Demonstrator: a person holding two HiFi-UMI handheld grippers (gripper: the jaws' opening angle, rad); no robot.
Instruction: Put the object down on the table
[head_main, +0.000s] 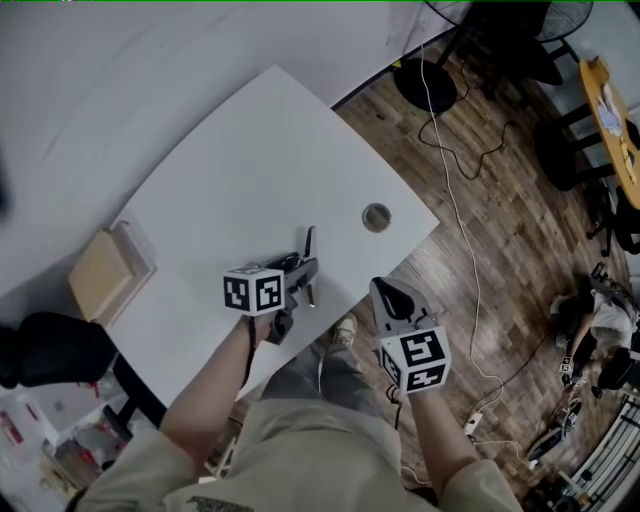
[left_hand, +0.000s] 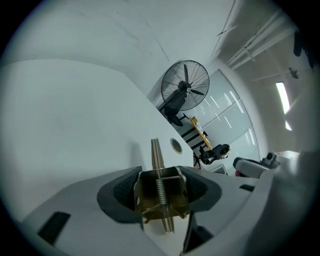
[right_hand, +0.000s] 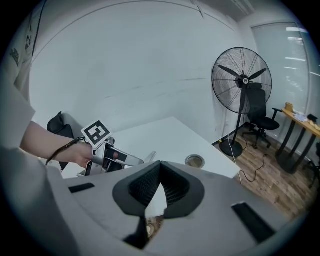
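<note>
A metal spring clamp with a brass-coloured body and a coil spring sits between the pads of my left gripper, which is shut on it. In the left gripper view the clamp's long thin prongs point forward, low over the white table; I cannot tell whether they touch it. My right gripper hangs just off the table's front edge, over the person's lap, shut with nothing in it. The right gripper view shows the left gripper and the clamp's tip.
A round cable grommet lies in the white table near its right corner. A tan box sits at the left edge. Beyond are a wooden floor with cables, a standing fan and a person sitting on the floor.
</note>
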